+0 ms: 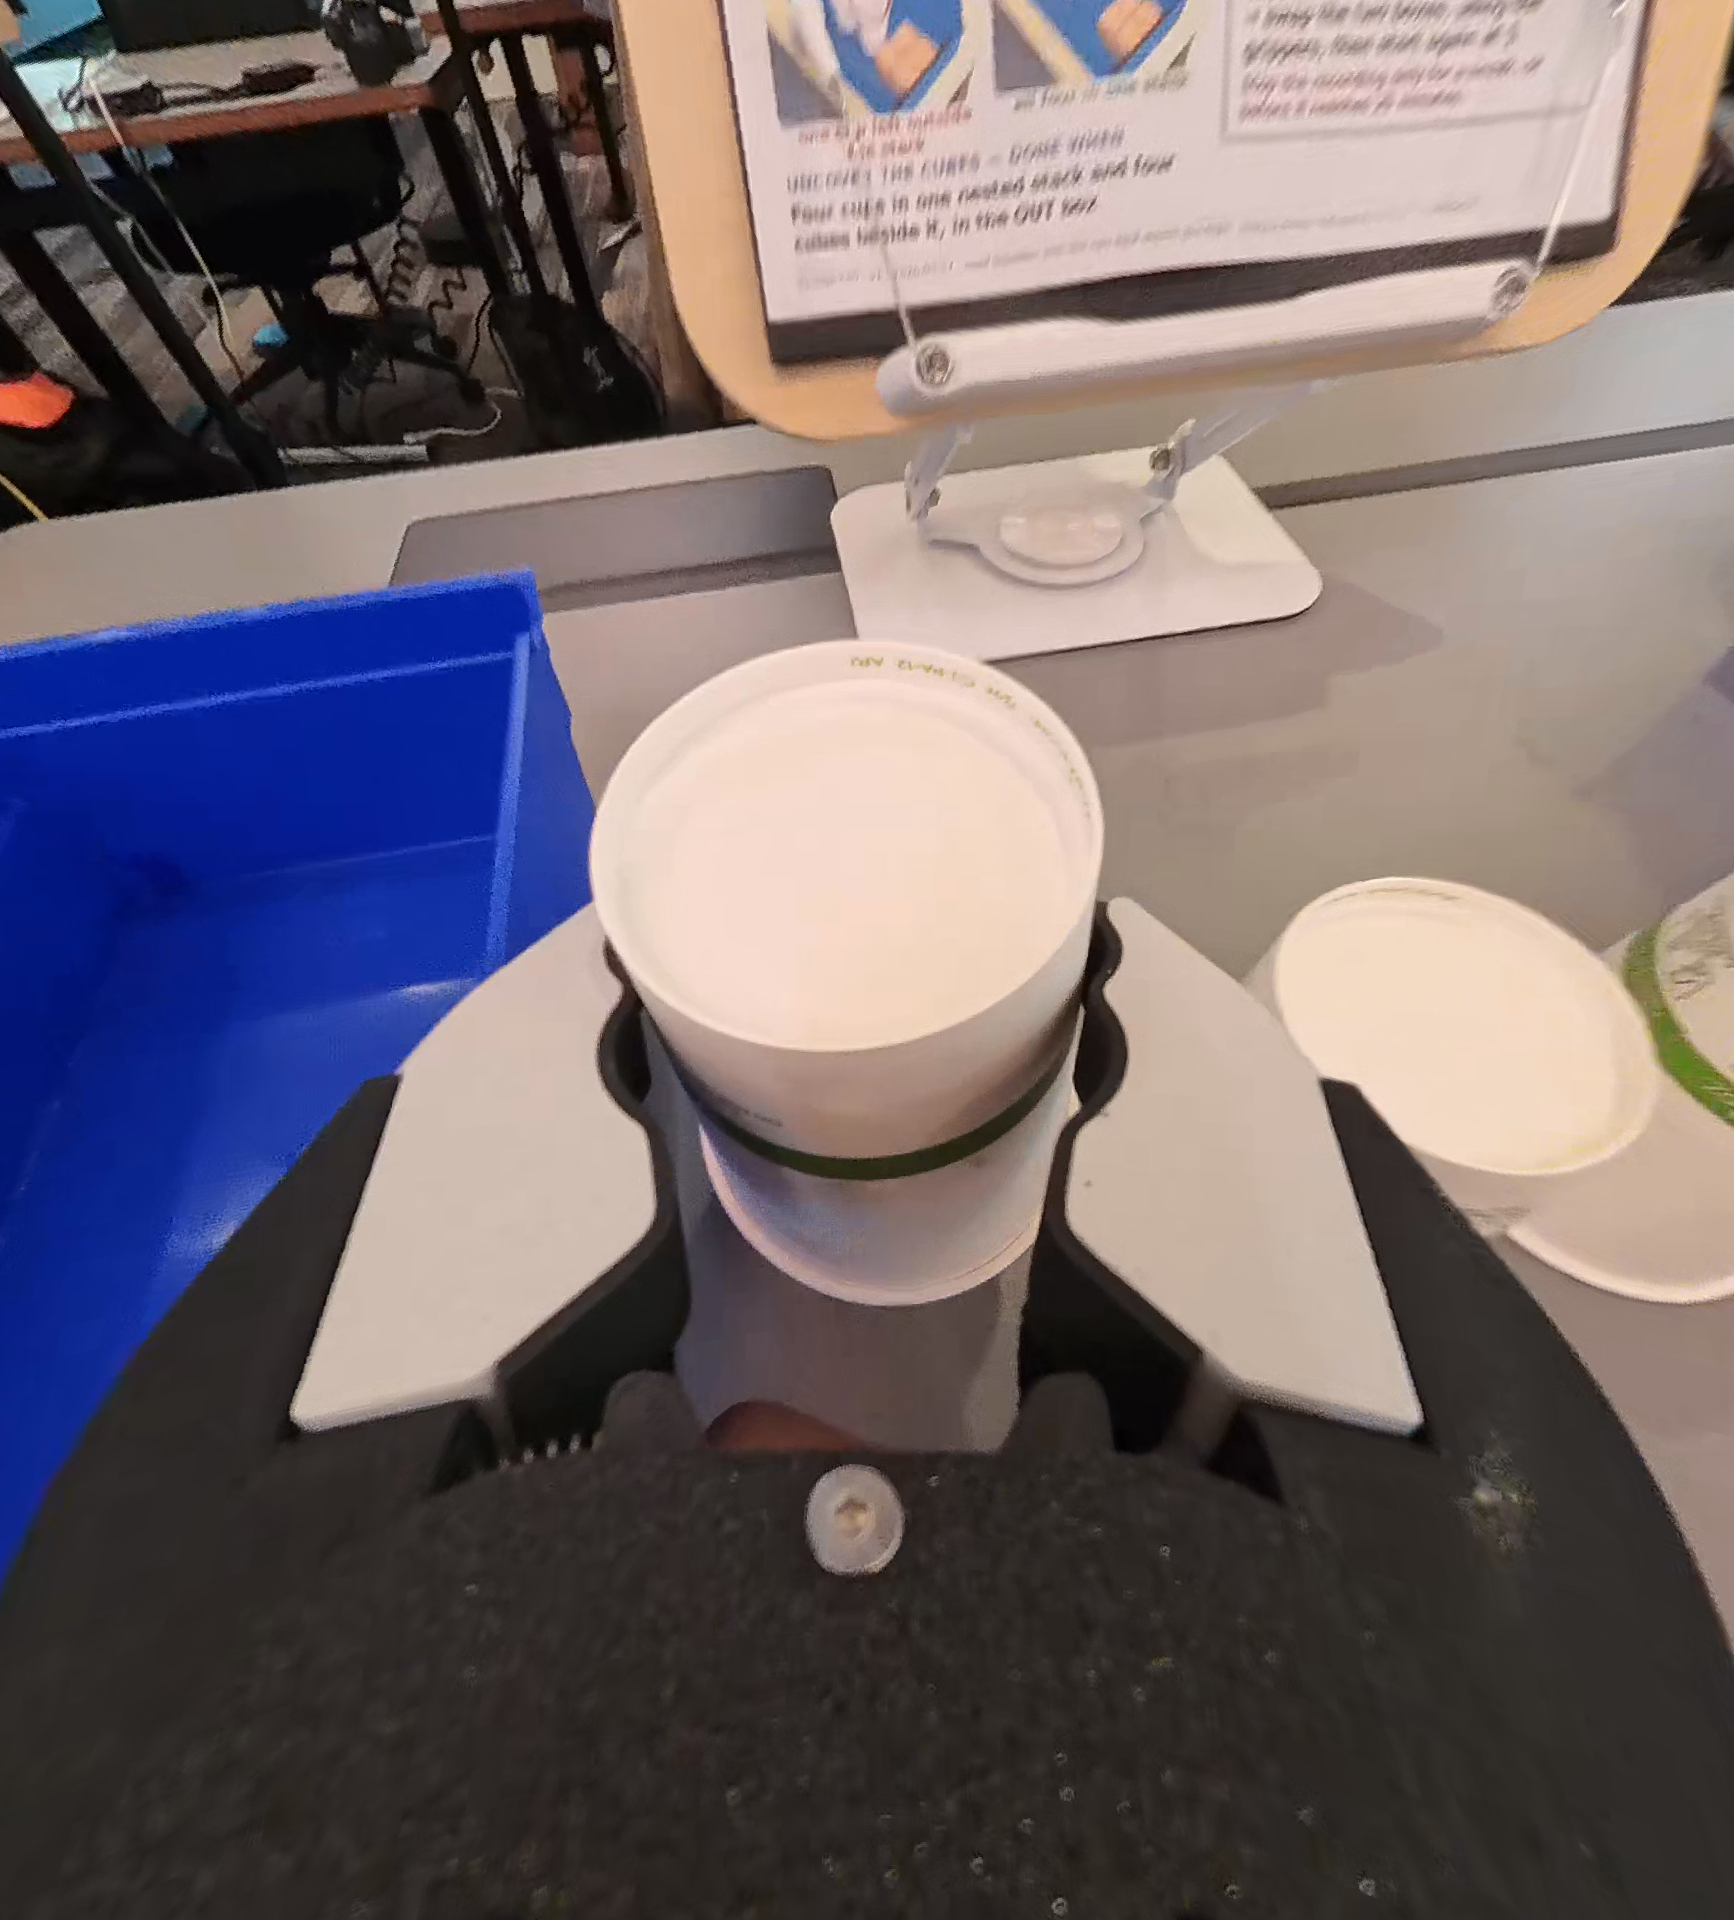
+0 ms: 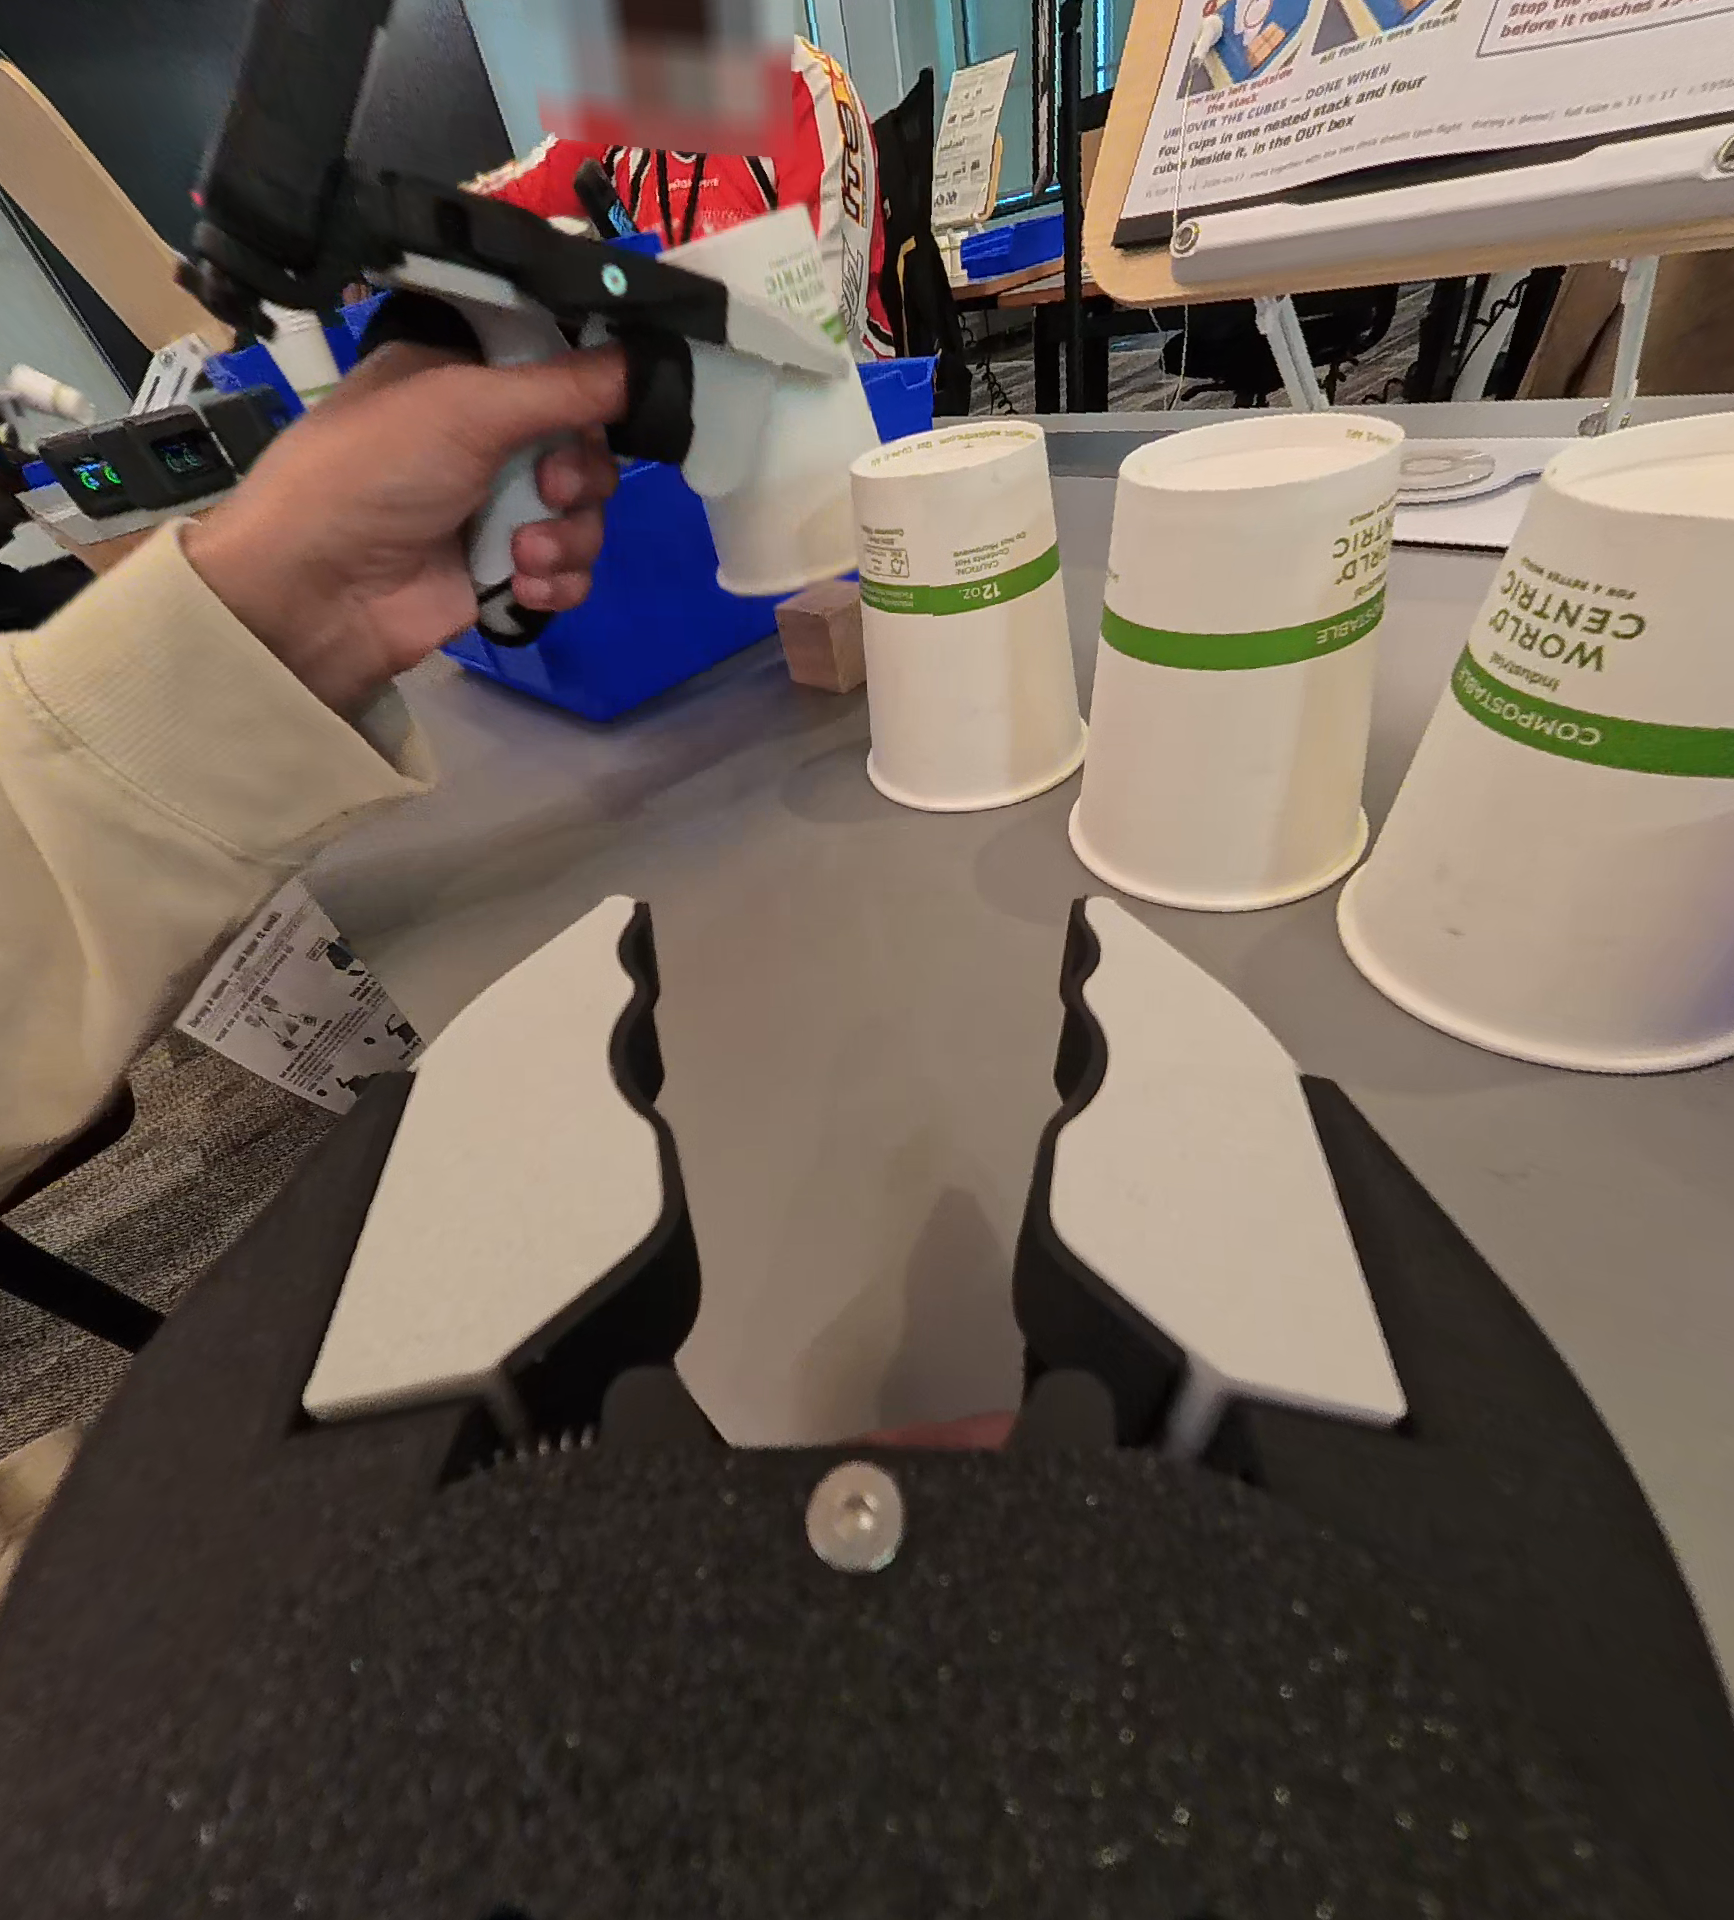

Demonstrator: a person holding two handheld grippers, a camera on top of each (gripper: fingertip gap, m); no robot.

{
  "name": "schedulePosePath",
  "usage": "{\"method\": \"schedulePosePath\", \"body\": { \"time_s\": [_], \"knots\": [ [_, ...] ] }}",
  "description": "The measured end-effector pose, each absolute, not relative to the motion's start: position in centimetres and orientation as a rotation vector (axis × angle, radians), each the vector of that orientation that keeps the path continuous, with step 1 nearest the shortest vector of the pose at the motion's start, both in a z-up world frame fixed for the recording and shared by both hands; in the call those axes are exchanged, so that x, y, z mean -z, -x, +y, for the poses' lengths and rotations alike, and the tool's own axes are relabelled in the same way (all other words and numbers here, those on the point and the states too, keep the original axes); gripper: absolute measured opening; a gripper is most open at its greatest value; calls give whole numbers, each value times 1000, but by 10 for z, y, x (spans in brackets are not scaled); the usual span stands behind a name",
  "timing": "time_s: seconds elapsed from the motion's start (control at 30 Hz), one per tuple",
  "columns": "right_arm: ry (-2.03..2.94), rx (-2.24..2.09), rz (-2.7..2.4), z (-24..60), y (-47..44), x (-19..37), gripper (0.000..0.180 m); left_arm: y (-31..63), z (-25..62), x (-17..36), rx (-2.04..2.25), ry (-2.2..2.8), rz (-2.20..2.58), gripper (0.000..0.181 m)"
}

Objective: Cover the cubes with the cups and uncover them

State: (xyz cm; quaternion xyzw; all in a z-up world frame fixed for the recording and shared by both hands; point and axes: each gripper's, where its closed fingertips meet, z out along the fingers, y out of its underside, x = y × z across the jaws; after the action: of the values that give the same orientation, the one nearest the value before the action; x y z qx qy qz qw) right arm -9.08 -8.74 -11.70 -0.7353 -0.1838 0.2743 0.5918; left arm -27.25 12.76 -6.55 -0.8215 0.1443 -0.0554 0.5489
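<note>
My left gripper [image 1: 858, 977] is shut on an upside-down white paper cup [image 1: 842, 852] with a green band. In the right wrist view the left gripper [image 2: 749, 384] holds this cup [image 2: 790, 499] tilted and lifted off the table, just above a bare wooden cube [image 2: 821, 636]. Three more upside-down cups stand in a row: near [image 2: 1611, 748], middle [image 2: 1237, 665], far [image 2: 967, 644]. What is under them is hidden. My right gripper [image 2: 858, 925] is open and empty, low over the grey table [image 2: 842, 1091], in front of the row.
A blue bin [image 1: 167, 935] stands at the left, also in the right wrist view [image 2: 634, 623]. A document stand [image 1: 1081, 561] is at the back. Two other cups [image 1: 1465, 1039] are right of the held one. A person's hand and cream sleeve [image 2: 115, 779] hold the left gripper.
</note>
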Motion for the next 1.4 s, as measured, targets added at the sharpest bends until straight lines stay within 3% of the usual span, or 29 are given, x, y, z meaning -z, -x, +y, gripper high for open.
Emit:
{"method": "schedulePosePath", "body": {
  "time_s": [0.53,0.87,1.07,1.13,1.23,1.4],
  "knots": [
    [1711,-686,-433,-88,95,114,72,253,91,10,524,1799,430,81],
    [1437,-1762,-137,-79,123,-9,59,194,-7,-55,1423,1312,751,81],
    [1232,-2277,91,-60,137,-36,56,167,-33,-46,1529,1214,847,81],
    [1195,-2346,129,-57,142,-36,47,157,-39,-37,1492,1224,896,81],
    [1149,-2361,176,-53,139,-30,12,149,-42,-31,1477,1241,914,81],
    [1193,-2277,163,-50,131,-22,4,152,-41,-14,1411,1358,952,90]
  ]
}}
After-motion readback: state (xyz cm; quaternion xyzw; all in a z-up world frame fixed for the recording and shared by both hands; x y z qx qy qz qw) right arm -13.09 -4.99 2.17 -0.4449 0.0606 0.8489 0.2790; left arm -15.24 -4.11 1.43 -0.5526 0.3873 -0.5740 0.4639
